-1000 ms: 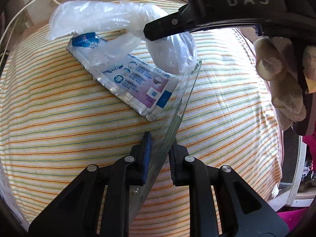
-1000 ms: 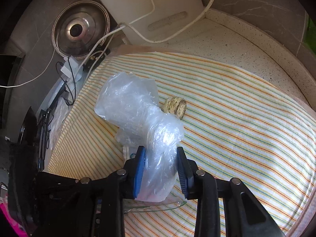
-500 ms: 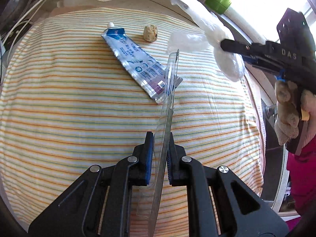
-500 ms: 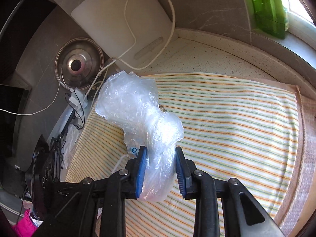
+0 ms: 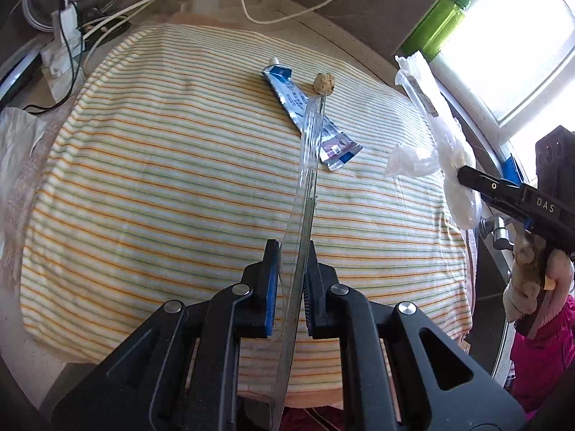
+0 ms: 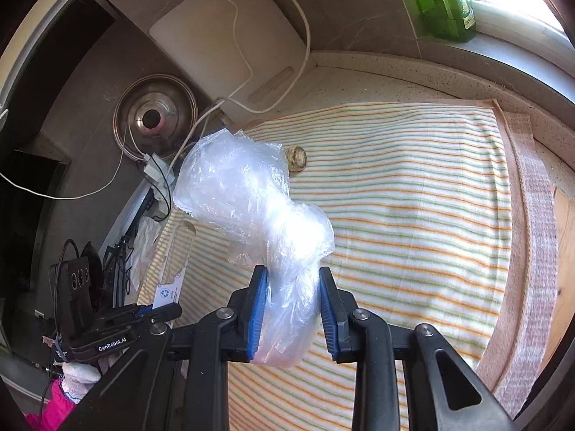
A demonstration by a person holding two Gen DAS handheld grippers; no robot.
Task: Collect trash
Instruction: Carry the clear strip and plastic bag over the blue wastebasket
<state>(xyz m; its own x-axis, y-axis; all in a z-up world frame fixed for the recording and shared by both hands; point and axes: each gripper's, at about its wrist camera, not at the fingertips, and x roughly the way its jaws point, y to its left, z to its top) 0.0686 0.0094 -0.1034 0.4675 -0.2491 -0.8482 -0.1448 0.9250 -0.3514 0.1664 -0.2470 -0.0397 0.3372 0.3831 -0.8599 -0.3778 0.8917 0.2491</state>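
My right gripper (image 6: 289,310) is clamped on a feather-light, crushable plastic bag (image 6: 251,197) bulging ahead of its fingers, while my left gripper (image 5: 291,280) pinches a thin, slippery clear plastic sheet (image 5: 305,165) edge-on, best held low.

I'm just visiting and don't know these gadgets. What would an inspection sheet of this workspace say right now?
Surface: striped cloth spread over a speckled counter.
Job's things: crumpled clear plastic bag held up; clear plastic packaging strip held edge-on; flattened blue and white tube and small tan cork-like lump lying on the cloth.
Clutter: green bottle by the window; round metal lid.
Grippers: right gripper shut on the bag; left gripper shut on the strip.
Cables: white cables along the back, to a plug.
Surroundings: white board leaning on the wall.
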